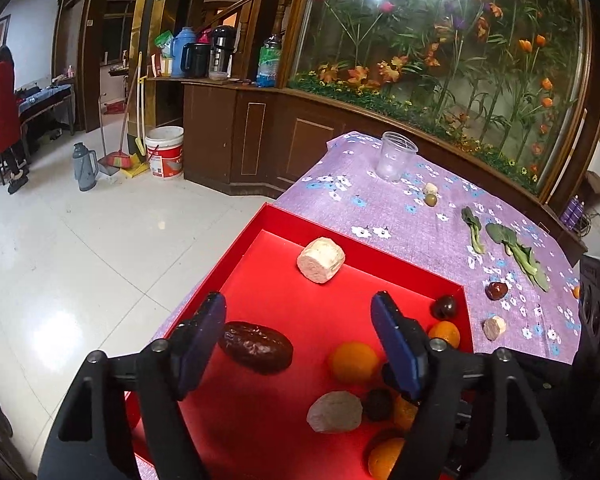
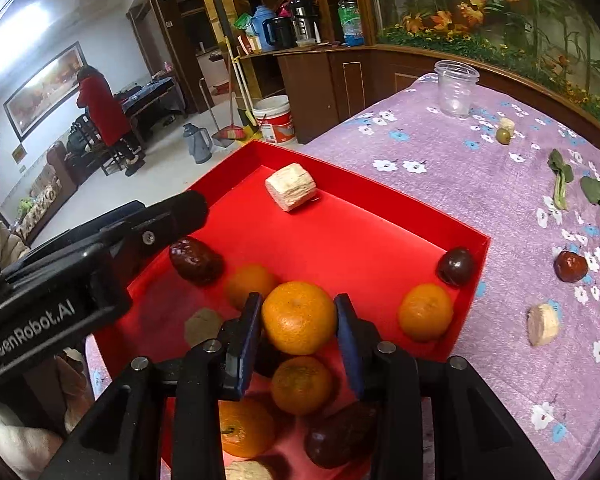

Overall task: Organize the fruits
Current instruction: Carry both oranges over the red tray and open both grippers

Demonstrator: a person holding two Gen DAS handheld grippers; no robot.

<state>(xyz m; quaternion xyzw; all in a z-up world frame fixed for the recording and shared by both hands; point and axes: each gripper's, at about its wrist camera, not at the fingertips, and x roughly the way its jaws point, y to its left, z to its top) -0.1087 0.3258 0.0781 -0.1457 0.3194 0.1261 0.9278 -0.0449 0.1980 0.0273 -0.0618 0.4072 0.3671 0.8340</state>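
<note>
Right wrist: glossy, dimpled tangerine (image 2: pixel 299 317) between blue fingers (image 2: pixel 247 336).

— What stands at the far end of the table (image 2: pixel 440 200), upper right of the frame?
— A clear plastic cup (image 2: pixel 456 88) on the purple floral tablecloth (image 1: pixel 412 220), before a glass case of artificial flowers (image 1: pixel 440 40).

— And upper left?
— A woman in a red coat (image 2: pixel 100 108), a white bucket (image 1: pixel 165 151), a broom (image 1: pixel 120 156) and a grey flask (image 1: pixel 85 166) on the tiled floor (image 1: pixel 80 260).
</note>
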